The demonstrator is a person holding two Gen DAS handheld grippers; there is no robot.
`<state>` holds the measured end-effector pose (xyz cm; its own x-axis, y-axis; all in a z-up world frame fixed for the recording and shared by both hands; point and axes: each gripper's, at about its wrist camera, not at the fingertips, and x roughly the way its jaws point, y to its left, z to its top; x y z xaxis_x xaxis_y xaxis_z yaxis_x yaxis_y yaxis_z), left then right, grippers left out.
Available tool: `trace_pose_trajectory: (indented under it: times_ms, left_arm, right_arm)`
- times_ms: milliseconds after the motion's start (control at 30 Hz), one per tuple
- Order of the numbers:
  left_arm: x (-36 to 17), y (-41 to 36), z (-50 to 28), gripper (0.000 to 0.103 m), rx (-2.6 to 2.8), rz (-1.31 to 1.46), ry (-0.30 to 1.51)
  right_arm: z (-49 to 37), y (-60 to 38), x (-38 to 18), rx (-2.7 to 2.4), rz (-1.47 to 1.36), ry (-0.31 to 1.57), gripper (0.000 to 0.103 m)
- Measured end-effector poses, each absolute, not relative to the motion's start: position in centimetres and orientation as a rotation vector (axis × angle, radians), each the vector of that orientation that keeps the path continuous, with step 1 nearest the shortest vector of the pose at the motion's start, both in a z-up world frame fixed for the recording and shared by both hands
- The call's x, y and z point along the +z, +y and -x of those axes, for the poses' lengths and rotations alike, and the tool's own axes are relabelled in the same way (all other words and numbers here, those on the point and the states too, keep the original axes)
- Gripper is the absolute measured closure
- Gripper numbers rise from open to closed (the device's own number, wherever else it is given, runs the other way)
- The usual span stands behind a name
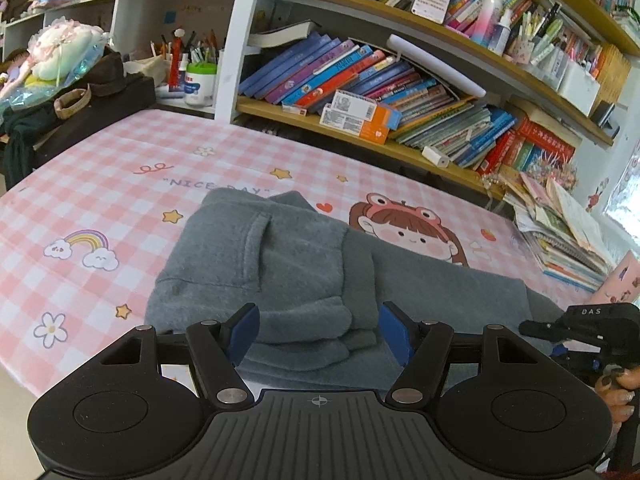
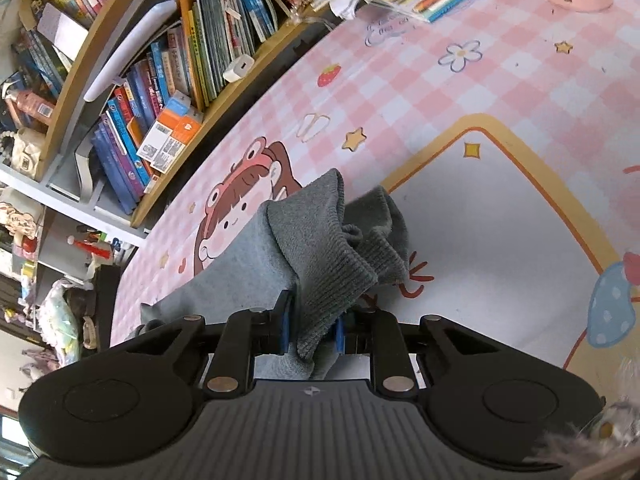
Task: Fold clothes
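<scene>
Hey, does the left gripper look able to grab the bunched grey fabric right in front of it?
Probably yes. The left gripper is open, its blue pads on either side of the folded edge of the grey garment, and nothing lies between them. The right gripper holds the ribbed cuff away from it.

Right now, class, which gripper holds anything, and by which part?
The right gripper is shut on the grey garment, gripping its ribbed cuff. The left gripper stands open around the folded fleece, holding nothing.

Bright daylight, sharp, fisheye-warped edges
</scene>
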<state>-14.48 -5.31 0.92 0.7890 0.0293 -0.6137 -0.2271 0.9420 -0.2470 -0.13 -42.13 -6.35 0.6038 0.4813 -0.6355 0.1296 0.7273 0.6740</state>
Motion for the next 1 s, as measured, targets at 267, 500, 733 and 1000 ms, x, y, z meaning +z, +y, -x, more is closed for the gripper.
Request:
trace_pose_trajectory:
  times_ms: [267, 500, 733, 1000]
  left_arm:
    - [1.0, -1.5, 14.3, 0.036, 0.073, 0.324, 0.625]
    - [1.8, 3.6, 14.5, 0.036, 0.03, 0.326, 0.588]
    - [2.4, 9.2, 15.6, 0.036, 0.028, 0.336, 0.543]
    - [2.5, 14.7, 17.2, 0.034, 0.057, 0.373, 0.521]
  right_arm:
    - [2.2, -38.5, -2.1, 0.227, -0.672, 0.766, 0.084]
    - [4.8, -31.4, 2.1, 0.28, -0.53, 0.621, 0.084]
    - [7.3, -22.7, 4.9, 0.404, -0.369, 0.515, 0.085]
    - [10.3, -12.6, 5.5, 0.591, -0.102, 0.477, 0.085]
